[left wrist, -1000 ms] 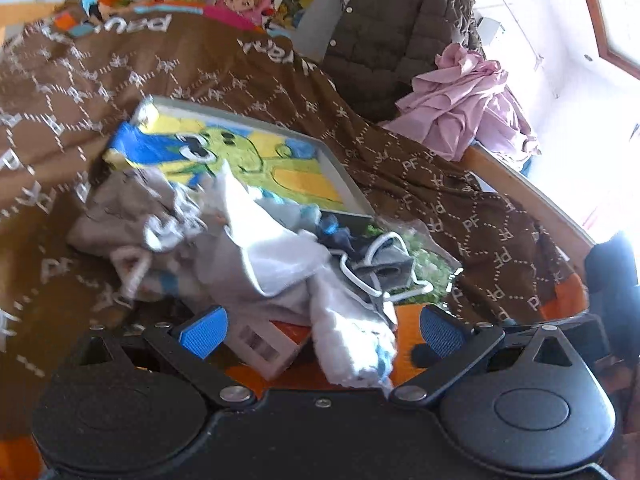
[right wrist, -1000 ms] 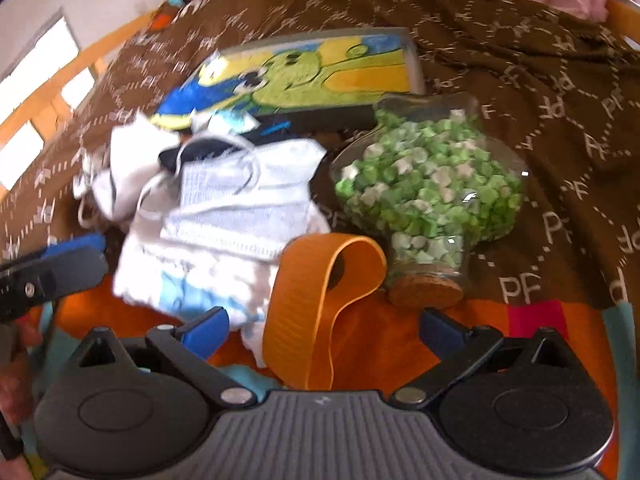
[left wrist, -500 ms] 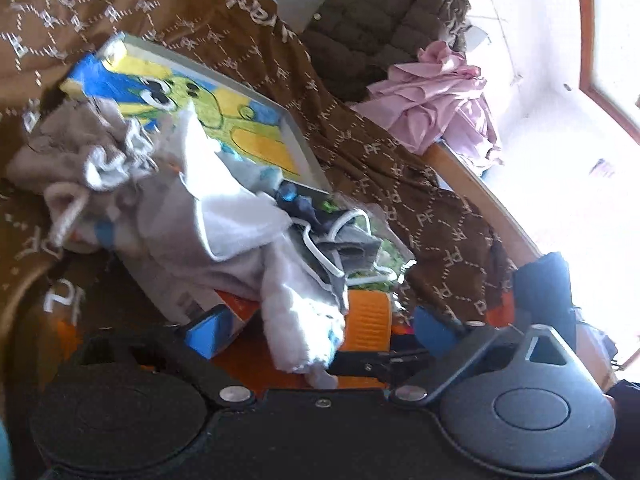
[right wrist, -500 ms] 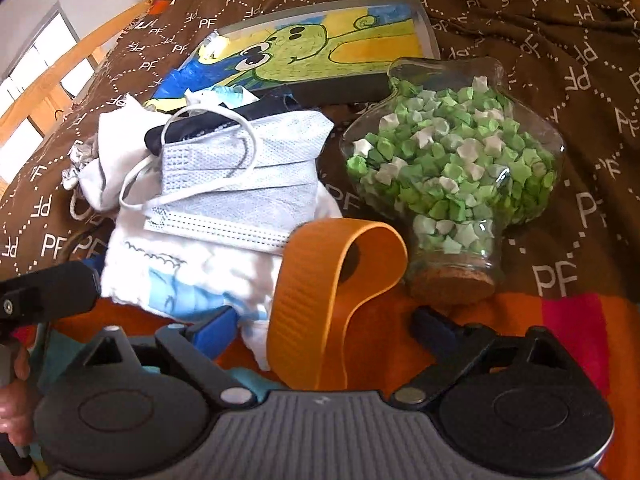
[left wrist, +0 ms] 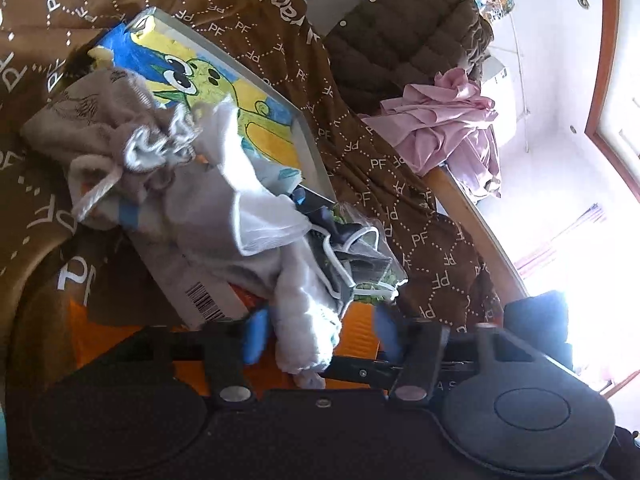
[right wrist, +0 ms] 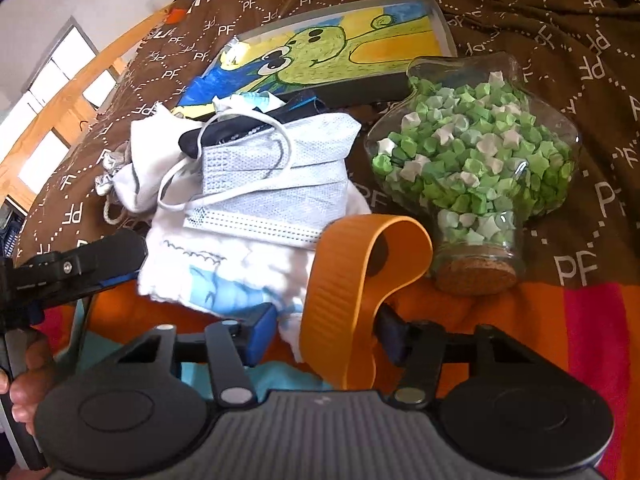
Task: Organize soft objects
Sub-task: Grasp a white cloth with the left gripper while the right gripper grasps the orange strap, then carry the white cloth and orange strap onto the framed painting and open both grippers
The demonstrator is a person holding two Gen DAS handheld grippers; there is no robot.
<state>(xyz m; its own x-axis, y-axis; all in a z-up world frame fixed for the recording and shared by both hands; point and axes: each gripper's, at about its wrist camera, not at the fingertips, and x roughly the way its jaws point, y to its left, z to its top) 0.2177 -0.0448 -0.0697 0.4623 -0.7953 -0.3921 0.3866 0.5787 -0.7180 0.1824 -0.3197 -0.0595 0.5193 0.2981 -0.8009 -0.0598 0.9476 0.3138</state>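
On the brown blanket [right wrist: 560,12], a heap of soft items is found: face masks [right wrist: 276,184] over a white cloth [right wrist: 224,276], its near hem overhanging the orange border. The right gripper [right wrist: 326,330] has just been closing, jaws half narrowed around an orange strap [right wrist: 344,280] and the hem; contact cannot be told. The left gripper [left wrist: 320,330], likewise closing, brackets that cloth's hanging corner [left wrist: 308,320]. The star jar [right wrist: 472,168] lies just beside; bare blanket is seen beyond it.

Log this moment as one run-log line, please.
left gripper: jaws just closing, white cloth between | right gripper: jaws just closing, orange strap between
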